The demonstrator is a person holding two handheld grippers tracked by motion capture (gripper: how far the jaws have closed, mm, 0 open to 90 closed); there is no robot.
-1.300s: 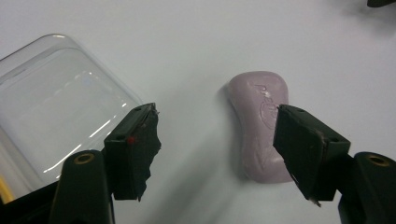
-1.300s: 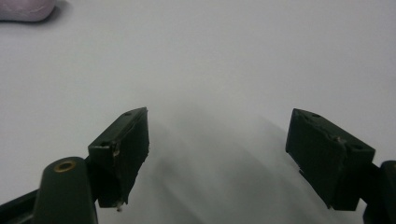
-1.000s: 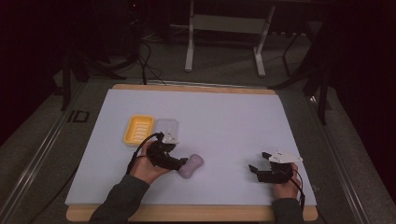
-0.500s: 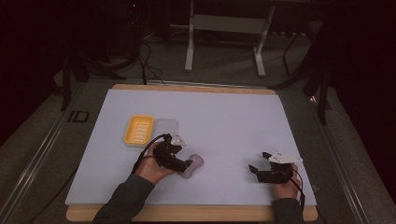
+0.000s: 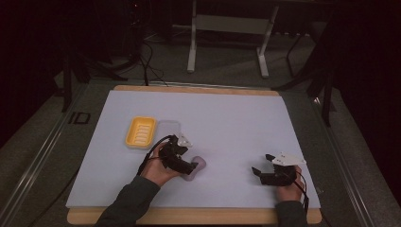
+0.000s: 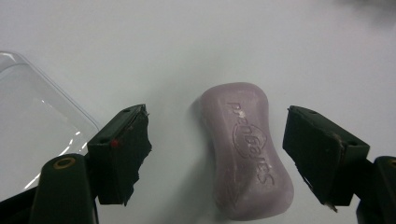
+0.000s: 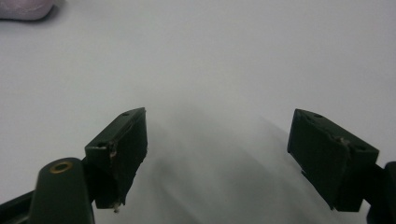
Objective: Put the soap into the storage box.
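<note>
High view first: the left gripper (image 5: 188, 168) sits low over the lilac soap bar (image 5: 197, 165) near the middle of the white mat (image 5: 236, 123), while the right gripper (image 5: 261, 172) rests well apart on the near right, pointing left toward the soap and idle. My guess is it waits there so the left has the soap to itself. Just beyond the left hand lie a yellow soap dish (image 5: 140, 132) and, touching its right side, a clear lid (image 5: 169, 130); soap this near them looks meant for the dish, though that is a judgement.

Left gripper view now, and here is what the high view cannot give: the left gripper (image 6: 217, 154) has its jaws spread wide, one on each side of the soap bar (image 6: 245, 149), with mat showing between each pad and the soap. They have just been opening, so nothing is pinched; the bar lies flat on the mat, embossed lettering up, its long axis running away from the camera. That lines the pads up on its long sides. A corner of the clear lid (image 6: 32, 121) shows at far left.

Right gripper view: the right gripper (image 7: 215, 154) is also spread, bare mat between its jaws, and an edge of the soap bar (image 7: 23, 9) peeks in at the top left, far off
</note>
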